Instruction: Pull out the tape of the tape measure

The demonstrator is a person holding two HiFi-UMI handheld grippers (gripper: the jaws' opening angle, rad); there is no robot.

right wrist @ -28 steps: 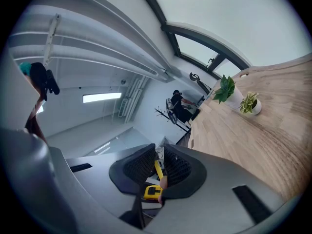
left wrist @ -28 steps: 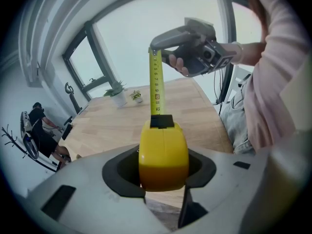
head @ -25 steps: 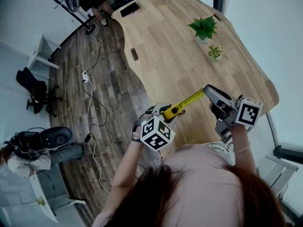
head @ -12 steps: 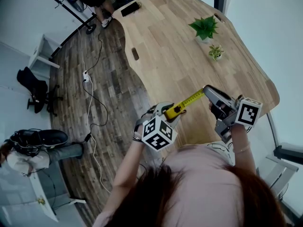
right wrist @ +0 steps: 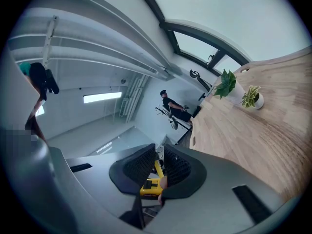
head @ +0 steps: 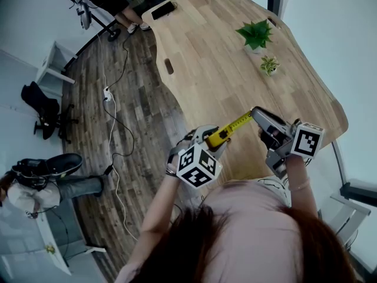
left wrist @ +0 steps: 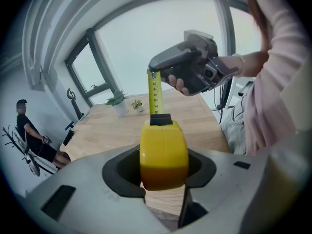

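Head view: L gripper (head: 207, 135) clamps yellow tape measure (head: 218, 138) near table (head: 206, 52) edge, in front of person's chest. Tape (head: 238, 123) runs up-right to R gripper (head: 257, 114).

L gripper view: tape measure sits btwn pads, both pressing its sides (only short stretch of tape out).

R gripper view: jaws nearly together, pinching tape end. Tape measure visible just beyond them.
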